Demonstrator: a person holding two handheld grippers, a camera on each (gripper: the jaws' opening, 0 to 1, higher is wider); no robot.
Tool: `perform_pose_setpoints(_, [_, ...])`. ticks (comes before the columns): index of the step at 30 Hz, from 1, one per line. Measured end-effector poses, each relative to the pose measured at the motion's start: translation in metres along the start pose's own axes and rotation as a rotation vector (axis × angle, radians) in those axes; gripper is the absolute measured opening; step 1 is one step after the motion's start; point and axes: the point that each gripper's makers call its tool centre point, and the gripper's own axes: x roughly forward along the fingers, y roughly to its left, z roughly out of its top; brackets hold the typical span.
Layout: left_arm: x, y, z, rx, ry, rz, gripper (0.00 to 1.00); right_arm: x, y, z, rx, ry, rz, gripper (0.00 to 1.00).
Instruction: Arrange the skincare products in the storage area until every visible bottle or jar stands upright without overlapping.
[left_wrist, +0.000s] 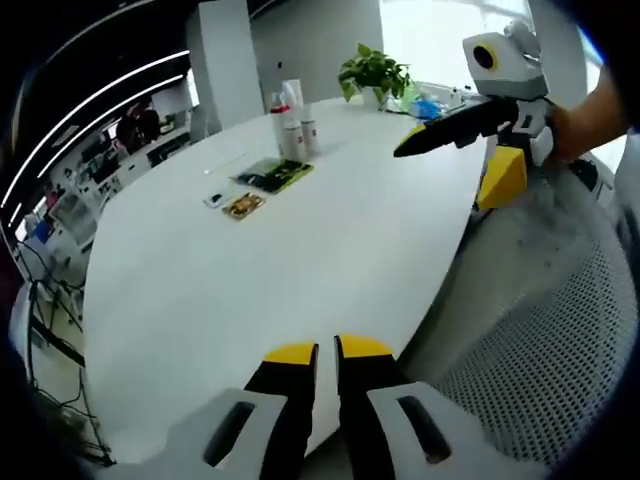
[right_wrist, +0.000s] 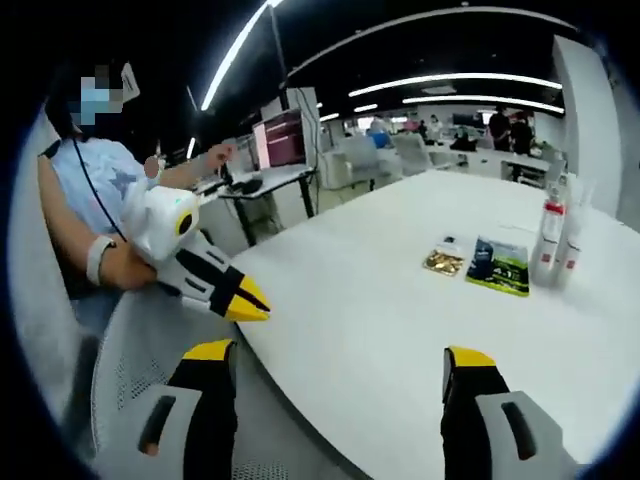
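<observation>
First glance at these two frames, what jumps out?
The big white table, mostly bare, with a small cluster of upright bottles at its far end and flat packets lying beside them. In the left gripper view the right gripper hangs over the table's edge, while the left gripper sits shut at the near edge. In the right gripper view the right gripper is wide open.

Small cluster of upright white skincare bottles (left_wrist: 293, 125), close together, far across the white table (left_wrist: 300, 270).
</observation>
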Motion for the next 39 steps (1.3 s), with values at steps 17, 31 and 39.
perform_pose_setpoints(17, [0.000,0.009,0.016,-0.020,-0.091,0.051,0.46,-0.007,-0.013,0.033,-0.184,-0.182,-0.102,0.99])
perform_pose_setpoints(31, [-0.001,0.007,0.027,-0.044,-0.153,0.038,0.62,-0.005,-0.017,0.022,-0.222,-0.111,-0.136,0.98])
perform_pose_setpoints(39, [-0.004,0.014,0.037,-0.092,-0.211,0.069,0.76,-0.013,-0.015,0.035,-0.226,-0.178,-0.141,0.99])
